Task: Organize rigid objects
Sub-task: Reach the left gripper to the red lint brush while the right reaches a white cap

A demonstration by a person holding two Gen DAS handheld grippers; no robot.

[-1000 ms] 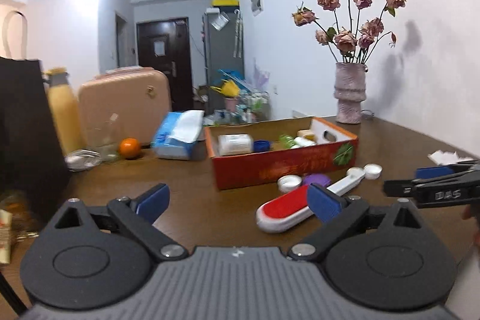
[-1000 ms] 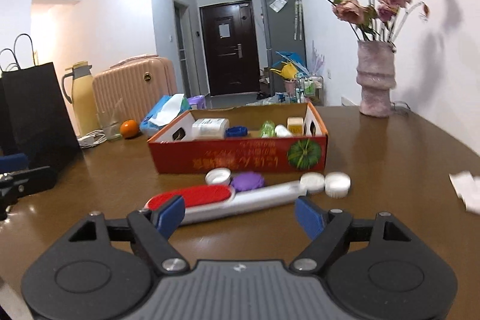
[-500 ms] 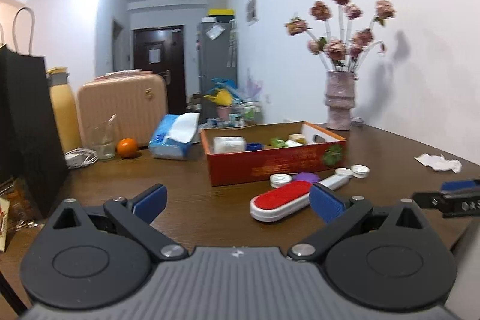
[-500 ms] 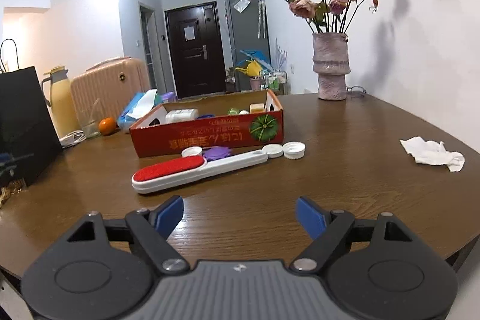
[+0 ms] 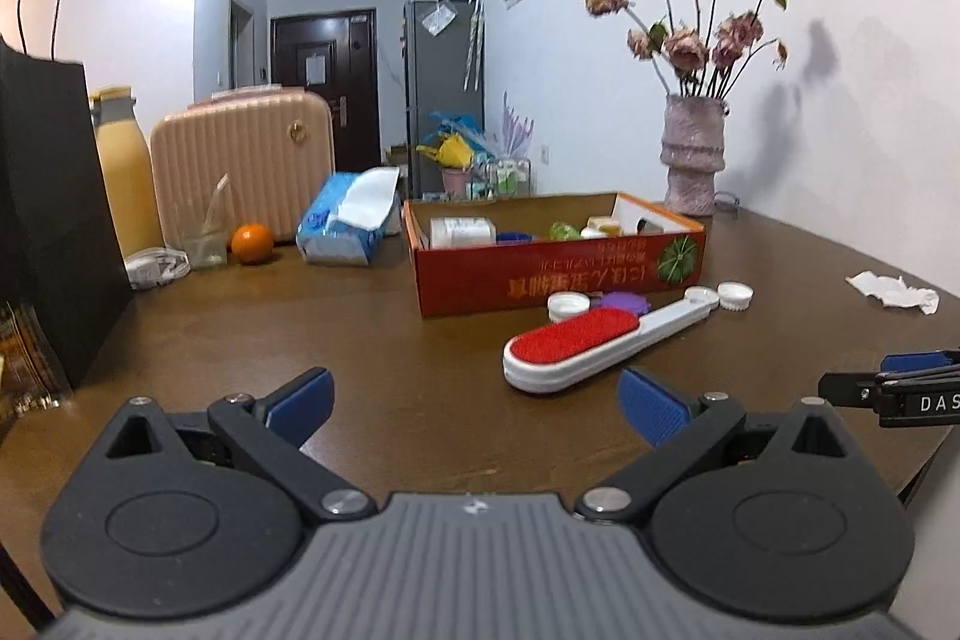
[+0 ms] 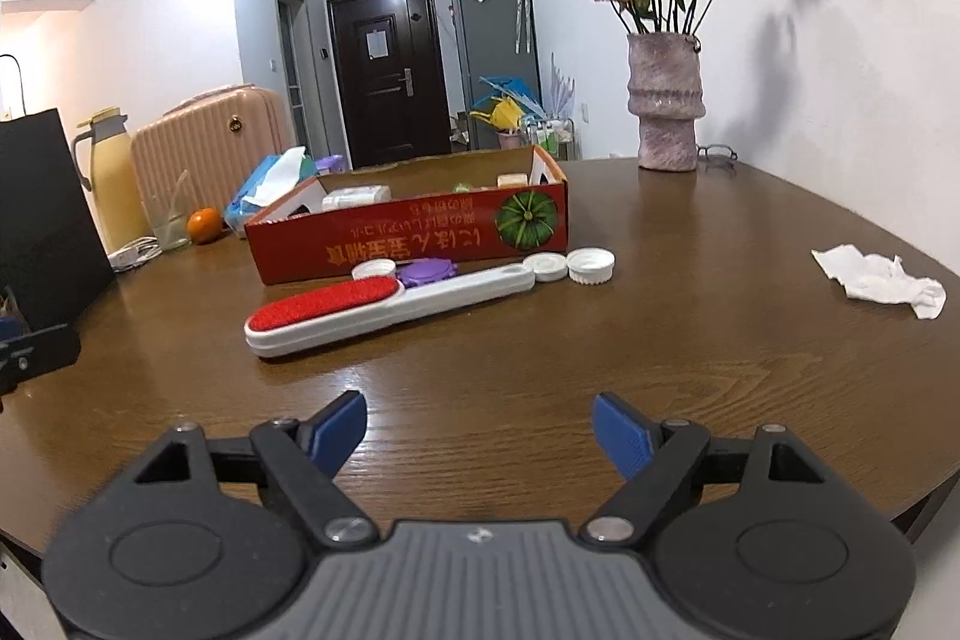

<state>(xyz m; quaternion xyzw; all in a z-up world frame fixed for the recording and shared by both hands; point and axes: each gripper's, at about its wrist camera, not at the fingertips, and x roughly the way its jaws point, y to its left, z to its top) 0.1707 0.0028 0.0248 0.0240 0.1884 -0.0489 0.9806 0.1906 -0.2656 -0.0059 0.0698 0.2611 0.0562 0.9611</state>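
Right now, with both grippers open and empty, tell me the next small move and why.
Probably ease the right gripper forward toward the white handle of the lint brush. Its jaws are open and empty, and the brush lies loose on the table in front of the red box, nearer than the caps. The left gripper is open too, but the brush sits off to its right.

The letters "DAS" were printed in white on the black body of the right tool [image 5: 900, 391] at the frame edge. The red cardboard box [image 6: 414, 235] carried yellow characters printed upside down on its front wall; they were not legible.
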